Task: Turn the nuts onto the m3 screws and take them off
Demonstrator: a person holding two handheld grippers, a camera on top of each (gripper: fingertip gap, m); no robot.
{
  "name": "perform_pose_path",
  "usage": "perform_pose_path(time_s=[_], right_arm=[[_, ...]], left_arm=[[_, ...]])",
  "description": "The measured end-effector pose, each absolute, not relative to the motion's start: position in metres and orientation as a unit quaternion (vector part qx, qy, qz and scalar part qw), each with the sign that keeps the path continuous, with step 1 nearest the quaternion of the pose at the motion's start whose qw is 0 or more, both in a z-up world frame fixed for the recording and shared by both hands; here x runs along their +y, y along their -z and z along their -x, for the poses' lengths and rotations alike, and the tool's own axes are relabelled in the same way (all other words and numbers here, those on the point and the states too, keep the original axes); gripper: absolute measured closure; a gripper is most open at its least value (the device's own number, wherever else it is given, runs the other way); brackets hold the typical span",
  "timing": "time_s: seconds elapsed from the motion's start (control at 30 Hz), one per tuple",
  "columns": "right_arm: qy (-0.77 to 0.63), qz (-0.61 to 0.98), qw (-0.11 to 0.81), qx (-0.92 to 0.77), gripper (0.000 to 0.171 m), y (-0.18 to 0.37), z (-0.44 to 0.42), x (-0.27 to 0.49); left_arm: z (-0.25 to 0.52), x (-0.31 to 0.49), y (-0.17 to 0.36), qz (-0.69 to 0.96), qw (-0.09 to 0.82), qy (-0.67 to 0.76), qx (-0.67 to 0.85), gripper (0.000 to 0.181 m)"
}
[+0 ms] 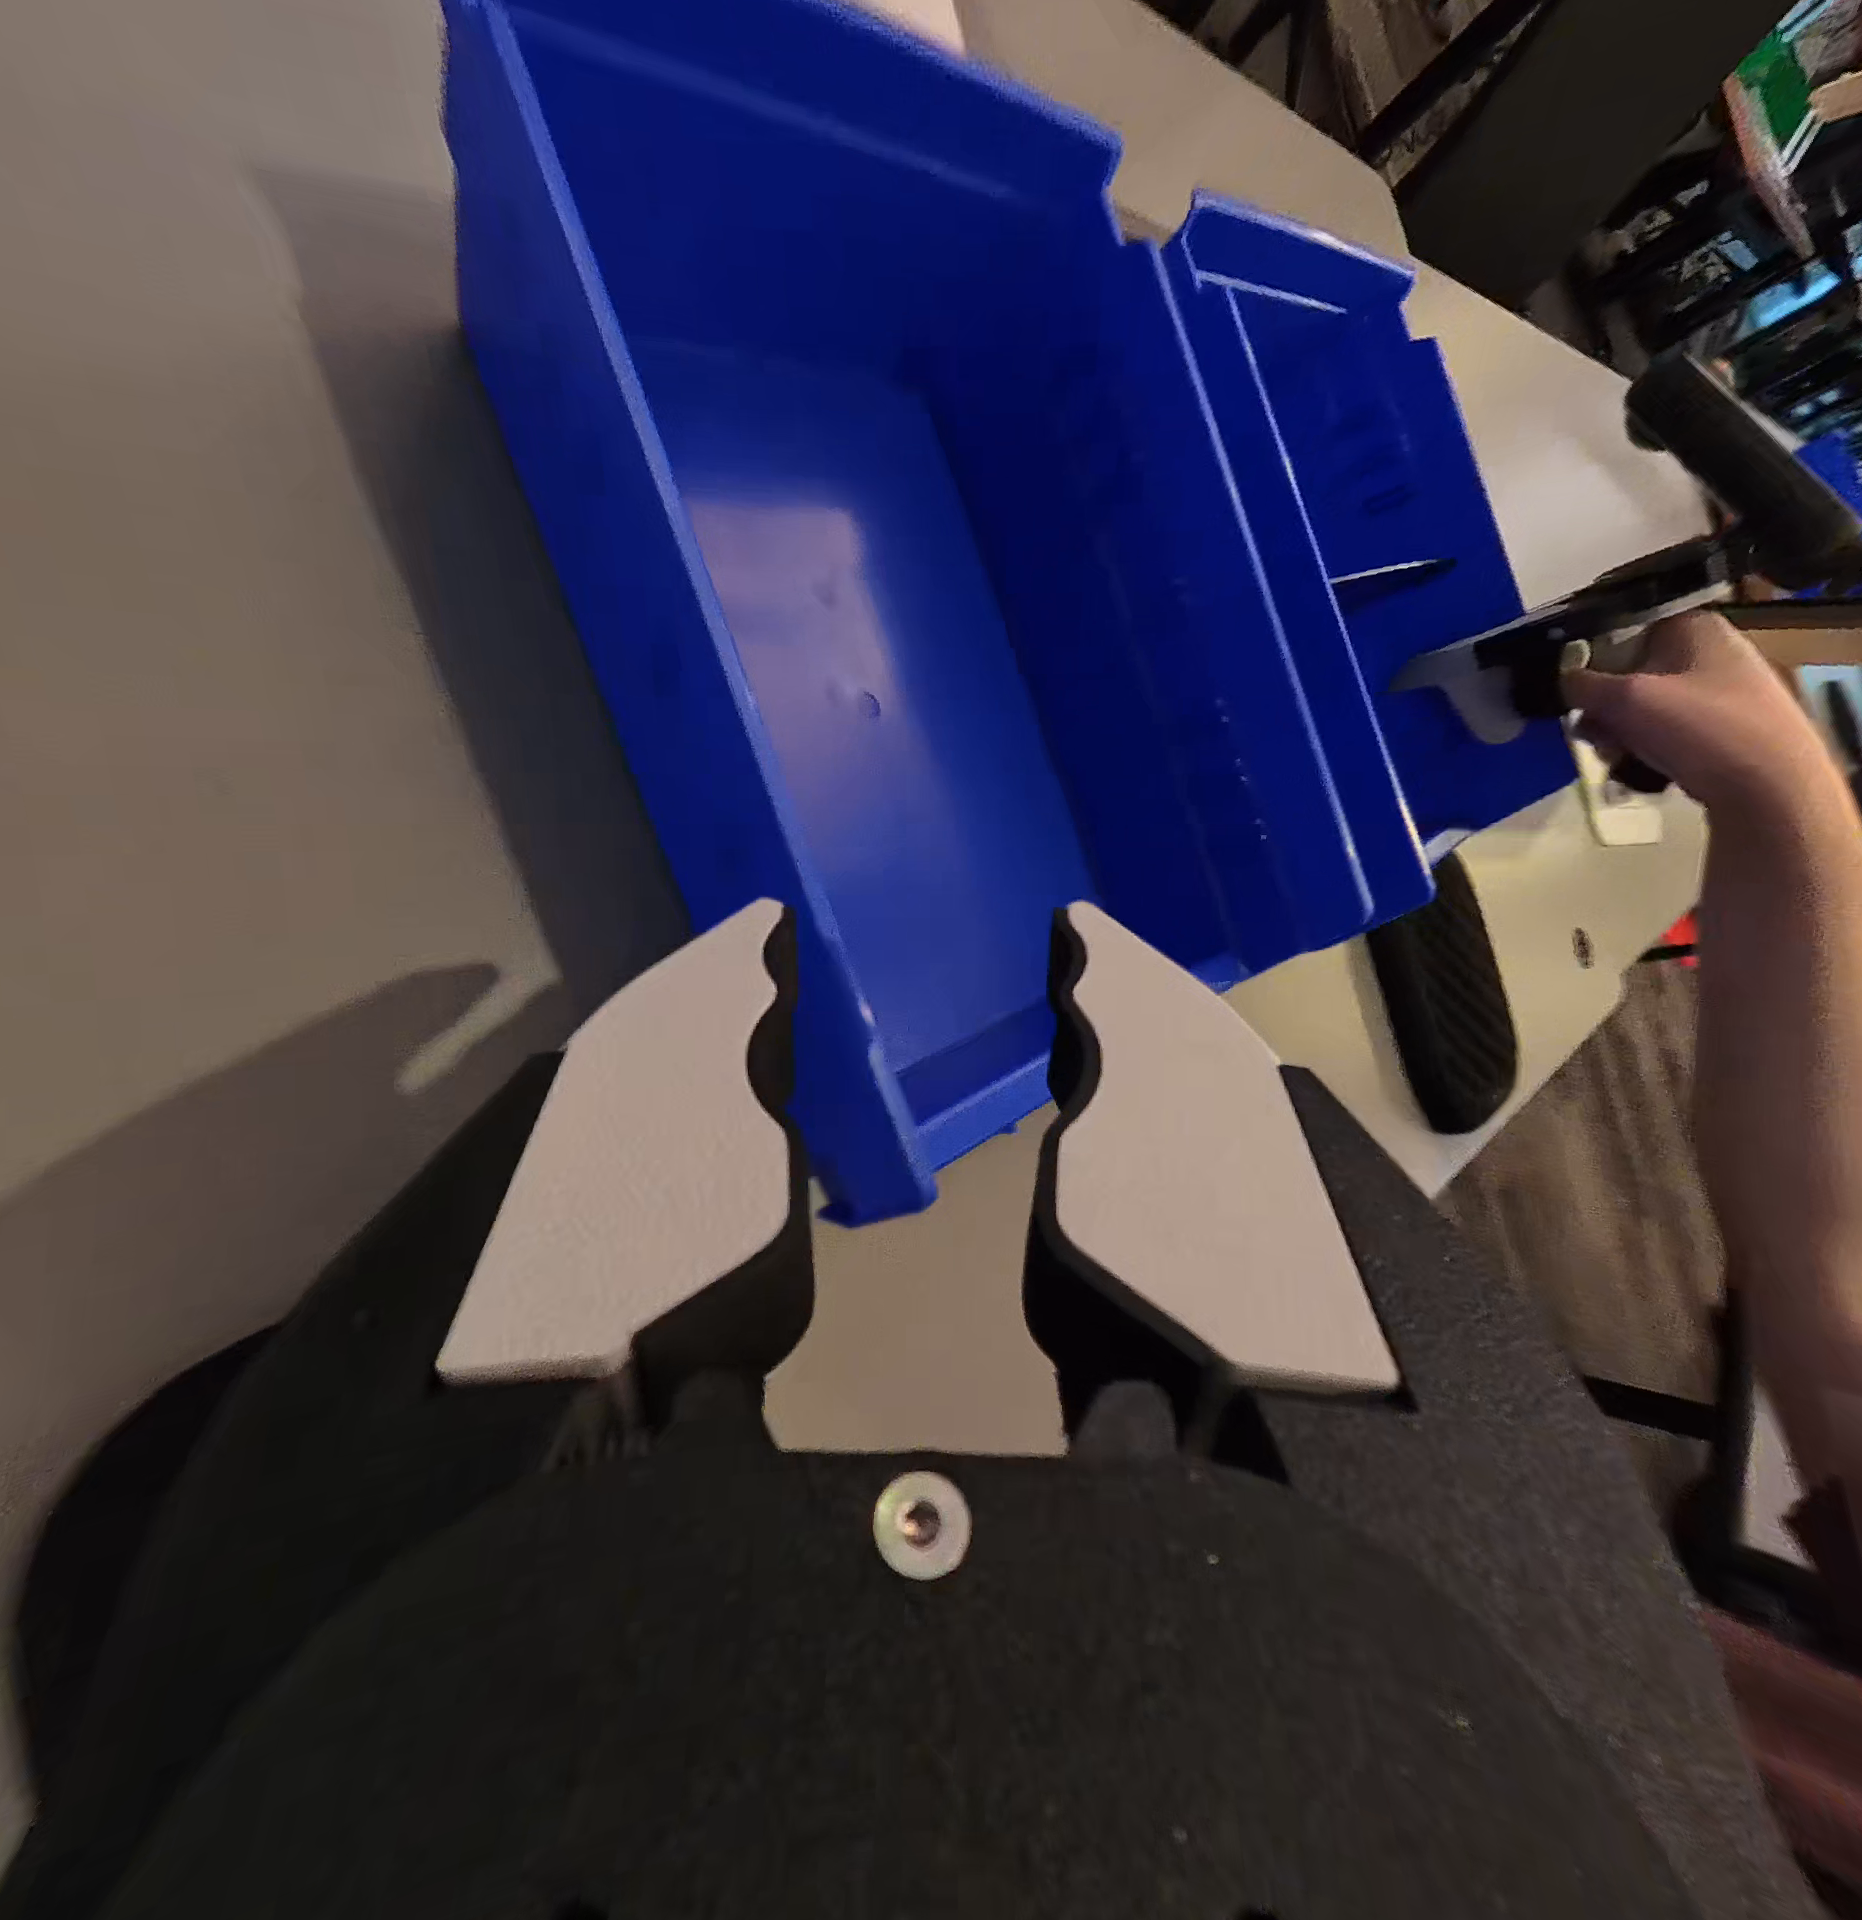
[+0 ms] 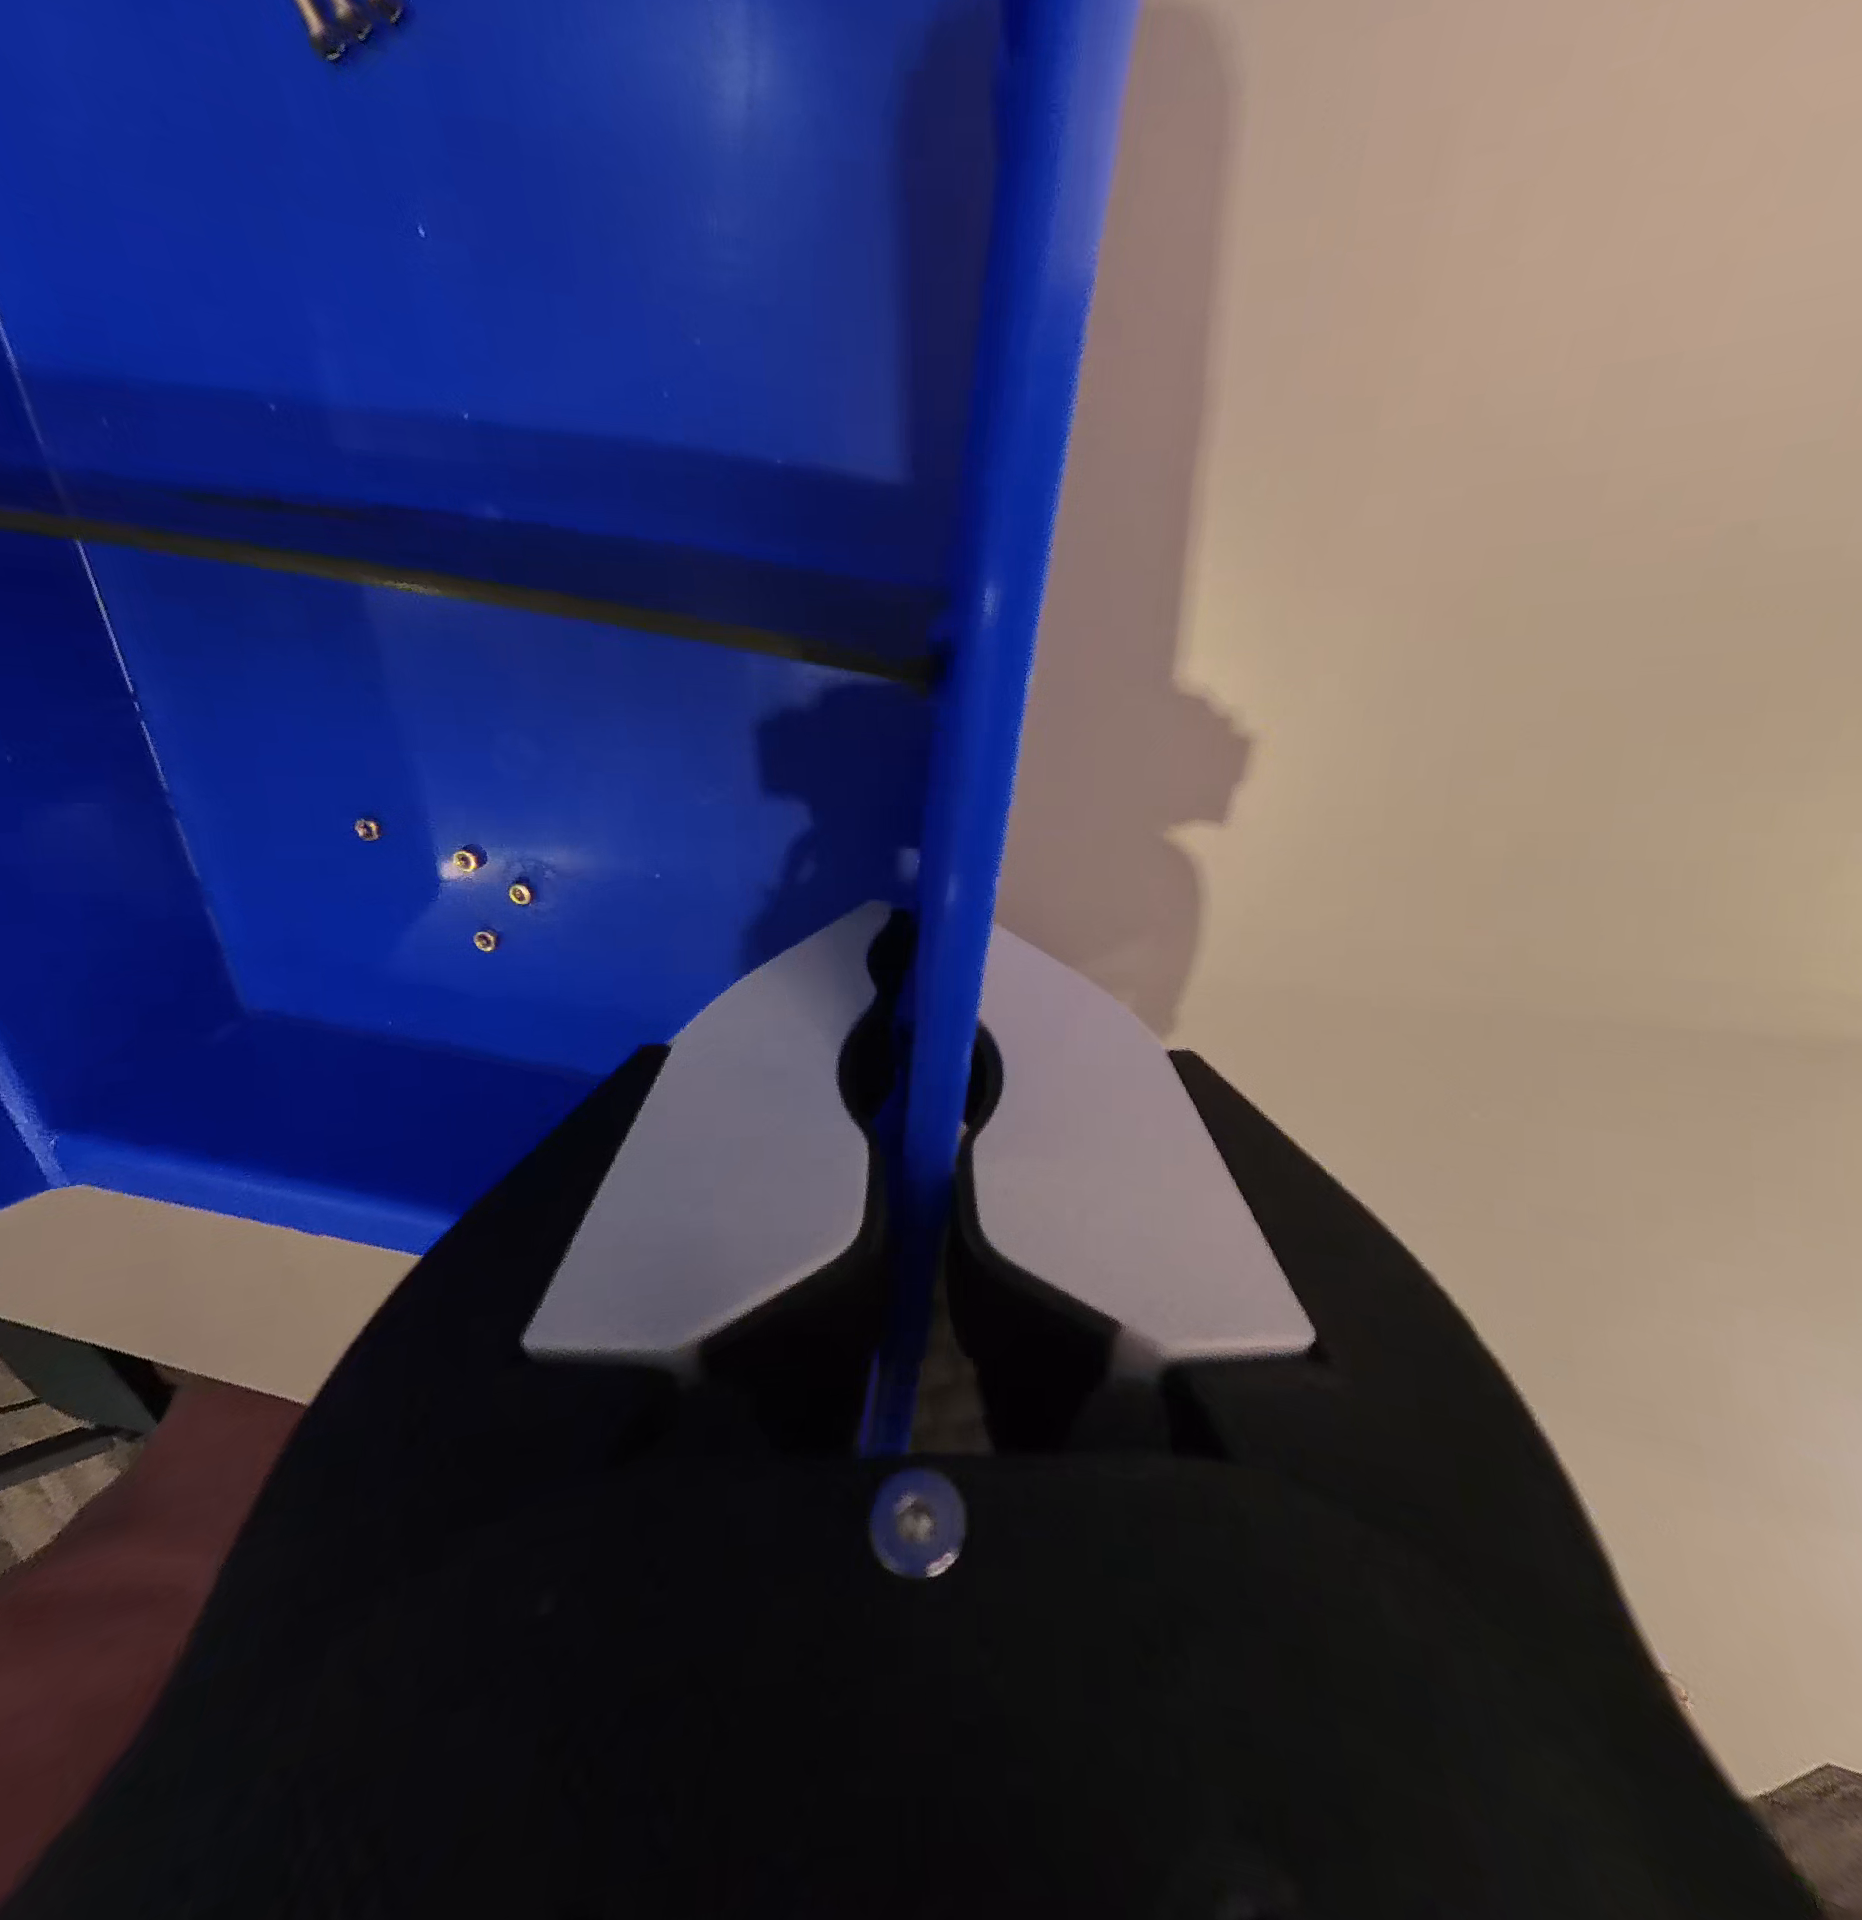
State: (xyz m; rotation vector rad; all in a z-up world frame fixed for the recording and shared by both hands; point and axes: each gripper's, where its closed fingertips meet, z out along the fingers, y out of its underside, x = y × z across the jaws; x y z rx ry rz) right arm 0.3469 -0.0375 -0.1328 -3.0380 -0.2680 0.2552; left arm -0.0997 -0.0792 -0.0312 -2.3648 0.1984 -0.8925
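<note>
Four nuts: small, brass-coloured, loose on floor of small blue bin, near compartment.
Screws: dark cluster, far compartment, past black divider; partly cut off by frame.
Right gripper: clamped on bin's right side wall, one finger inside, one outside.
Left gripper: jaws apart, empty, straddling near corner of large blue bin, which sits just left of small bin.
Key relation: nuts lie left and ahead of right gripper, inside the wall it holds; right is nearer.
Judgement: no picking begun; bin being steadied or shifted.
</note>
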Motion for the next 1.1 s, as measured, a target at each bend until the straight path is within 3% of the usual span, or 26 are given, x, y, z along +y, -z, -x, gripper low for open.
perform_pose_path(time_s=[0.5, 0.83, 1.1], right_arm=[[-0.11, 0.986, 0.035, -0.122, 0.166, 0.119, -0.361, -0.024], [-0.074, 0.982, 0.074, -0.158, 0.166, 0.031, -0.344, -0.014], [-0.072, 0.971, 0.059, -0.219, 0.166, -0.02, -0.257, -0.005]], left_arm=[[0.193, -0.127, 0.018, 0.902, 0.352, 0.224, 0.115, 0.132], [0.203, -0.186, 0.016, 0.891, 0.382, 0.225, 0.093, 0.13], [0.221, -0.231, 0.024, 0.89, 0.389, 0.23, 0.067, 0.13]])
